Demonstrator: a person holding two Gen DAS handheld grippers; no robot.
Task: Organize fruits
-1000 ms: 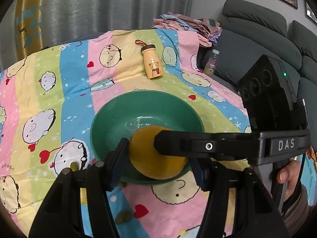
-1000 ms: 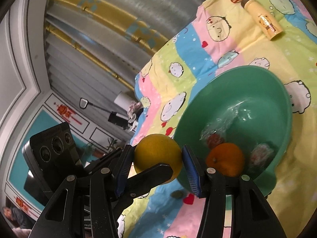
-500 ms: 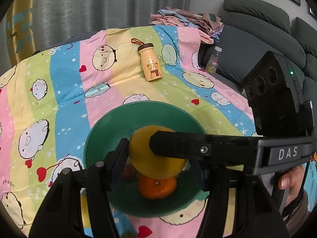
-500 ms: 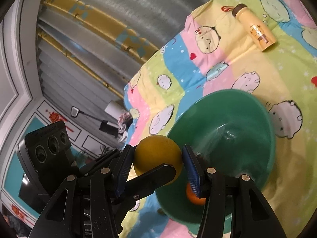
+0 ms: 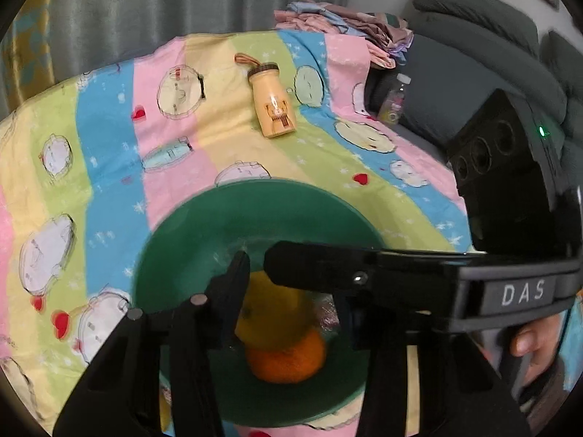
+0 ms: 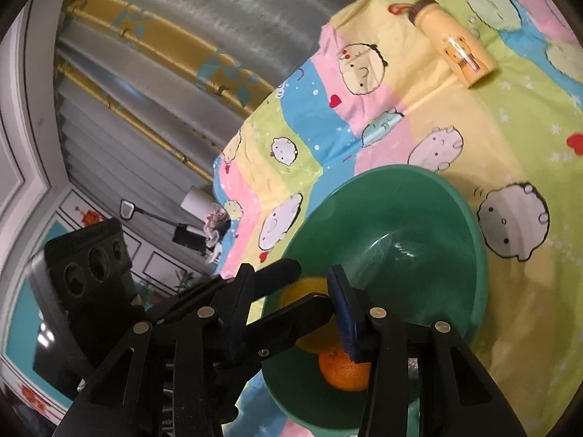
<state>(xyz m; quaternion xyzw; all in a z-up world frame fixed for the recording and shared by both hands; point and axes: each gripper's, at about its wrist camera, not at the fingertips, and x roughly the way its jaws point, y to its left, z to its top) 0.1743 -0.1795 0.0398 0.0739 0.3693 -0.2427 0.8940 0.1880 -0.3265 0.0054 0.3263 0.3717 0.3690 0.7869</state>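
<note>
A green bowl [image 5: 255, 186] [image 6: 400, 169] sits on the striped cartoon cloth. Inside it a large yellow fruit [image 5: 269, 313] [image 6: 304, 289] rests against an orange [image 5: 288, 360] [image 6: 342, 371]. My left gripper [image 5: 293, 291] and right gripper [image 6: 291, 280] hang crossed over the bowl's near side. The right gripper's finger runs across the left wrist view, and the left gripper's finger crosses the right wrist view. Both pairs of jaws are closing. The yellow fruit lies below and beyond the pads, which do not press on it.
A yellow bear-print bottle [image 5: 273, 109] [image 6: 455, 47] lies on the cloth beyond the bowl. Folded clothes [image 5: 346, 25], a small clear bottle [image 5: 393, 102] and a grey sofa [image 5: 473, 47] are at the right. A hand [image 5: 532, 338] holds the right gripper. Curtains hang behind.
Both grippers moved forward over the bowl. The yellow fruit that sat between both pairs of pads now lies down in the bowl against the orange, and both pairs of jaws have narrowed.
</note>
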